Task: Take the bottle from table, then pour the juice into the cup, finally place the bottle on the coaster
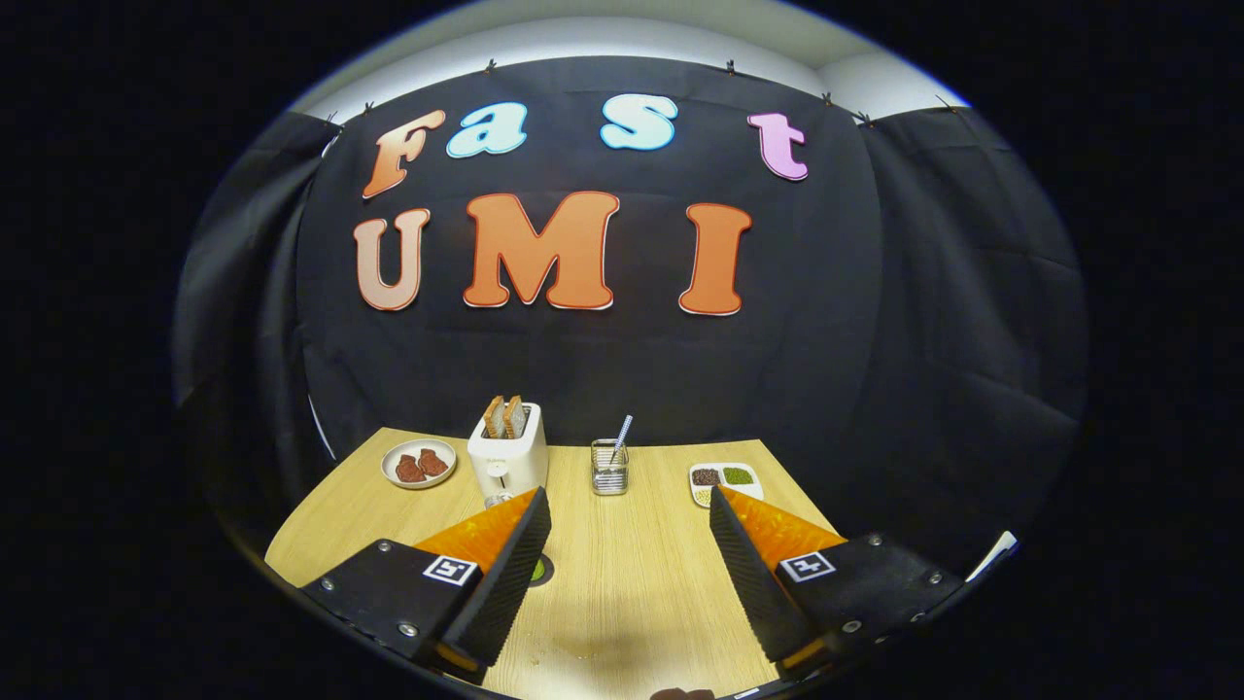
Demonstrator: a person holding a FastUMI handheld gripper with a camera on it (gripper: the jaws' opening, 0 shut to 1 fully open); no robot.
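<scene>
Gripper (630,544): fingers spread wide, holding nothing, over wooden table (622,603); glass cup (609,469) beyond them; bottle's place unclear, perhaps behind the left finger; stage either before pickup or after set-down.

Fisheye view with strong barrel distortion: the far edge of the wooden table (622,574) bows and the black cloth wall (875,321) curves inward toward the sides. Light falls from above, brightest on a pale strip of ceiling (632,39) at the top of the frame. The tabletop is evenly lit, warm and sharp at center. Lower center, a soft dark shadow lies on the wood. The cloth darkens toward left and right.
</scene>
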